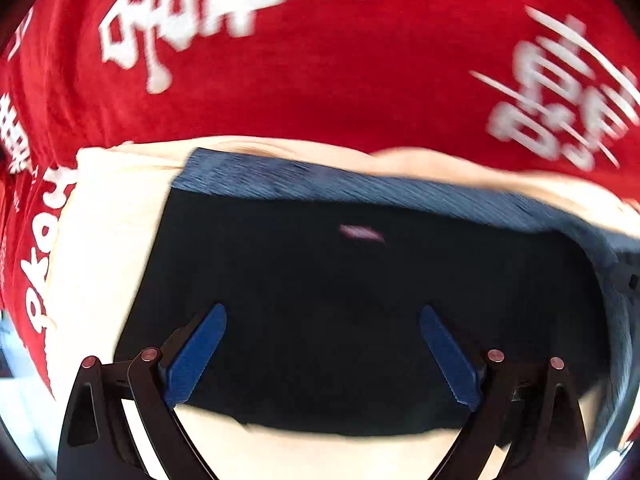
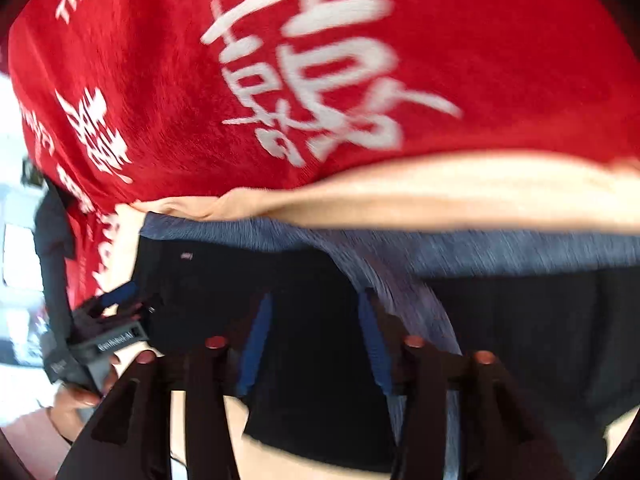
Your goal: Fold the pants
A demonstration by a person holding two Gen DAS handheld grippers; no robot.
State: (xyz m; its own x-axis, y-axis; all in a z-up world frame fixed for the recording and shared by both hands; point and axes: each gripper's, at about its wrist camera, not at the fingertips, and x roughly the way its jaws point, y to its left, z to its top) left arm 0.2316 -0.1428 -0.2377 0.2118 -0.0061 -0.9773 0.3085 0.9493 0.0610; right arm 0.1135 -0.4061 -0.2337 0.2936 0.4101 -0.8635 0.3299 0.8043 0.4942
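Dark pants (image 1: 340,300) with a blue-grey waistband (image 1: 360,188) lie on a cream counter (image 1: 100,240), just beside a red printed cloth (image 1: 320,80). The left gripper (image 1: 323,356) hovers over the pants, spread wide and empty. The right gripper (image 2: 316,344) is part-open; whether it pinches fabric cannot be told. Motion blur suggests speed: a fold could skew or drag onto the red cloth, with only narrow cream margins beside the waistband.
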